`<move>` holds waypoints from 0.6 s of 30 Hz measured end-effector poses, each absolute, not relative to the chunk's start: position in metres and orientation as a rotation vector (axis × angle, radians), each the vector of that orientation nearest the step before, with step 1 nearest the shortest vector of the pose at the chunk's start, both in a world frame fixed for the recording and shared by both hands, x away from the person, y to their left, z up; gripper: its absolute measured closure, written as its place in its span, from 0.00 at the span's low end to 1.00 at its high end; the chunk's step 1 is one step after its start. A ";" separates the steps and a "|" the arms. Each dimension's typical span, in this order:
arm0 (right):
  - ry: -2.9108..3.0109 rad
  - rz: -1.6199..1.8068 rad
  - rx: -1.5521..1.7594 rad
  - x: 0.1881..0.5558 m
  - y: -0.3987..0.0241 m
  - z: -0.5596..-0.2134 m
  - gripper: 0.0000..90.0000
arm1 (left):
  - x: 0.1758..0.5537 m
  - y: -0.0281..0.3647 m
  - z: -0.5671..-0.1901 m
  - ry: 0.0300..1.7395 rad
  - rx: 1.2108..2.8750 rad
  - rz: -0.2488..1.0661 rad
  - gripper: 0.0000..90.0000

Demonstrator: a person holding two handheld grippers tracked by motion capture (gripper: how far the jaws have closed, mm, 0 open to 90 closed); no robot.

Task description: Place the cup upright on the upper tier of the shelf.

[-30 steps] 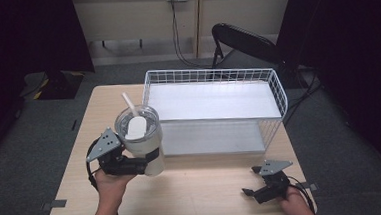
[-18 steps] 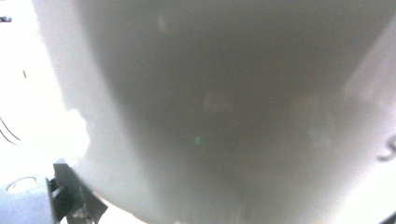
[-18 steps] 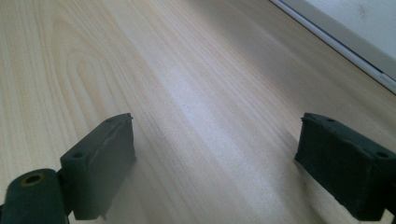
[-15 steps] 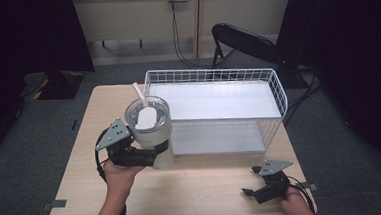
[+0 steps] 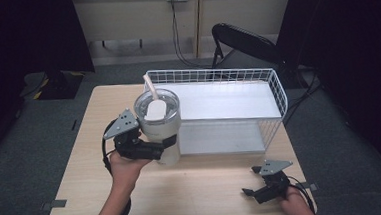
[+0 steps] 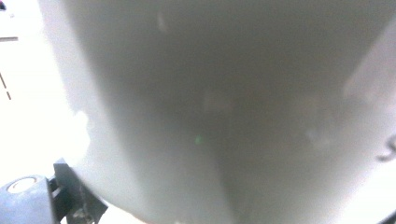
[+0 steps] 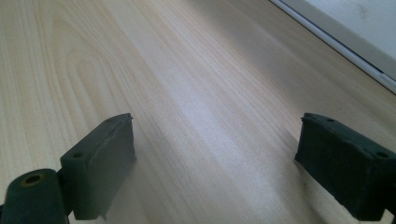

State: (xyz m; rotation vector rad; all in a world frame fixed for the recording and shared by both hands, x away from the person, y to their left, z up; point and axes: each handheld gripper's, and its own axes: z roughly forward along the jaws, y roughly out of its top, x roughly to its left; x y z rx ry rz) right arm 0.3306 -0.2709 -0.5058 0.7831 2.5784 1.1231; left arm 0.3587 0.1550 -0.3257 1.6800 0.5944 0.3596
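Observation:
A white tumbler (image 5: 158, 127) with a clear lid and a pale straw stands nearly upright in front of the left end of a white wire basket (image 5: 279, 93). My left gripper (image 5: 162, 147) is shut on the tumbler's lower body from the left. In the left gripper view the tumbler's wall (image 6: 210, 116) is pressed close, blurred and grey. My right gripper (image 5: 250, 192) rests low over the table's front right corner, open. Its two black jaws stand wide apart over bare wood (image 7: 215, 154).
The wooden table (image 5: 208, 186) has free room along its front between the two hands. The basket has a flat white floor (image 7: 355, 32) and covers the back right of the table. A black folding chair (image 5: 244, 41) stands behind the table.
My left gripper has carried the tumbler to the right and a little farther back, up to the basket's left front corner. The right gripper has stayed where it was.

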 end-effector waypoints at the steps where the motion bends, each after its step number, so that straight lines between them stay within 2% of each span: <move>1: 2.578 1.123 0.783 0.331 -0.271 -0.506 0.12 | 0.359 0.155 -0.326 0.594 1.680 0.360 0.08; 18: 2.578 1.123 0.783 0.331 -0.271 -0.506 0.12 | 0.369 0.131 -0.300 0.560 1.690 0.342 0.08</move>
